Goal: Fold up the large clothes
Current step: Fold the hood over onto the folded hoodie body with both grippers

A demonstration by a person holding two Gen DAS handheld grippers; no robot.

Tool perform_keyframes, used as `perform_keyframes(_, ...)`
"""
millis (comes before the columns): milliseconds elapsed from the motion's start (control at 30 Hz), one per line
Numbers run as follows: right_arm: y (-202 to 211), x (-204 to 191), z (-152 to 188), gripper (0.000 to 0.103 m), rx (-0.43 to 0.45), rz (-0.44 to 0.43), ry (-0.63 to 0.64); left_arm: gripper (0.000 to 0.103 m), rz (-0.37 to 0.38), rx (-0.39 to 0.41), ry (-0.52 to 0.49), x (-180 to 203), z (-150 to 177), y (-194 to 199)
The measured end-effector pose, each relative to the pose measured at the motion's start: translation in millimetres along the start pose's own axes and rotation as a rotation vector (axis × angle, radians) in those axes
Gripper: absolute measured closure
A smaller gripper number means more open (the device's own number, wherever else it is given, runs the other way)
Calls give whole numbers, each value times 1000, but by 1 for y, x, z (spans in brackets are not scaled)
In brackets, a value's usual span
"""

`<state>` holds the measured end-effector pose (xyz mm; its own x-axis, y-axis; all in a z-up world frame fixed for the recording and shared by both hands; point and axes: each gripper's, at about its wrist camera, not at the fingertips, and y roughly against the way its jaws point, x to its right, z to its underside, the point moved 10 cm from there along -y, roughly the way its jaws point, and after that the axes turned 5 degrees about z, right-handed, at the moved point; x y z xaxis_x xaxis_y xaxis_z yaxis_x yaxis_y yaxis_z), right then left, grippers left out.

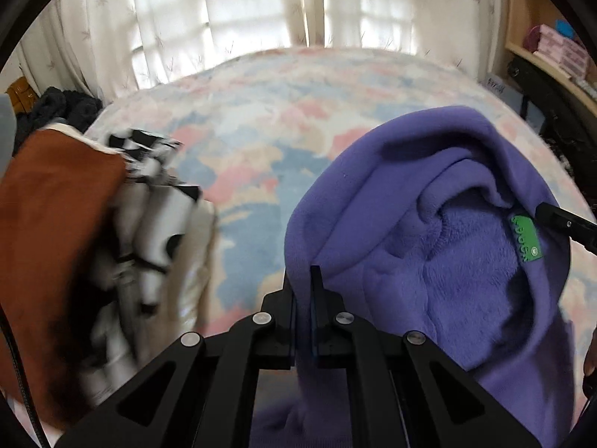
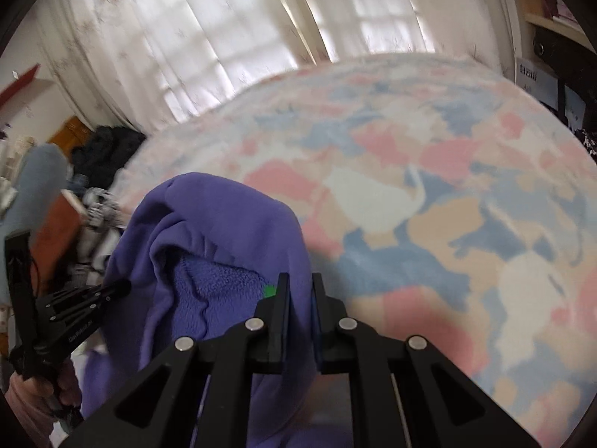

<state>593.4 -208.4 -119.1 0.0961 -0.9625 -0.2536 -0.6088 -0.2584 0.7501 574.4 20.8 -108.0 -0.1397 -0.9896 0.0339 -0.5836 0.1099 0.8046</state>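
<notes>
A purple hoodie (image 1: pixel 429 261) is held above the bed (image 1: pixel 261 119), clamped at its collar between left claw (image 1: pixel 303 298) and right claw (image 2: pixel 298 298).

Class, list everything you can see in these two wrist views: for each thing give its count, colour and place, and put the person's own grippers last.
purple fleece hoodie: one, purple with a green neck label, held up above the bed, pinched at two edges.
bed cover: one, pink, blue, beige and white patches, spread under the hoodie.
pile of clothes: one heap, rust-brown plus black-and-white pieces, on the left of the bed.
dark garments: one heap, black, far left by the curtains.
curtains: white, sheer, behind the bed.
shelf: beige, far right, holding pink boxes.
left gripper: black, shut on the hoodie.
right gripper: black, shut on the hoodie.
</notes>
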Motion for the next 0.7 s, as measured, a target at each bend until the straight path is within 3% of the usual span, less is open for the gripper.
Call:
perform_keyframes(167,76,-27,10,94,77,-61,55,100,24,16,-10,2,26,64)
perform_keyframes(367,148,-44,62,94,97,-77,140,100,101,26,39,-1,99,127)
perform_keyframes(533,179,-43,136,94,80,-78,185,100,130,-43,40,0,196,127)
perform_keyframes(700,168,-26,225,94,-13,14,236,100,111,-147,28,1,275,106)
